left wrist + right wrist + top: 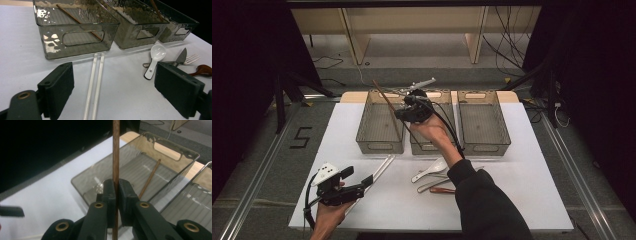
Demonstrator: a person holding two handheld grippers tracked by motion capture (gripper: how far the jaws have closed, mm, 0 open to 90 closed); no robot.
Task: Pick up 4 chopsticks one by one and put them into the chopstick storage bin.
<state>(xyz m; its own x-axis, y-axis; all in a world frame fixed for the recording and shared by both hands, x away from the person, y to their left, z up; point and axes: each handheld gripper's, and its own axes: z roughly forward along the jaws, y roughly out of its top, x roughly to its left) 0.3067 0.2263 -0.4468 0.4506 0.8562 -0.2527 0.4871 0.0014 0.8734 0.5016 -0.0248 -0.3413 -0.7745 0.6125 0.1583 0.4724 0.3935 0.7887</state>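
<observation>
I see a white table (522, 165) ringed by dark floor. My left gripper (362, 186) rests released at 7 o'clock. My right gripper (116, 192) clamps a slim brown wooden chopstick (115, 150) over the left bin (379, 122), 12 o'clock.

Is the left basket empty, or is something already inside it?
Not empty. One brown chopstick lies slanted on the floor of the left basket; the right gripper view shows it there too.
</observation>
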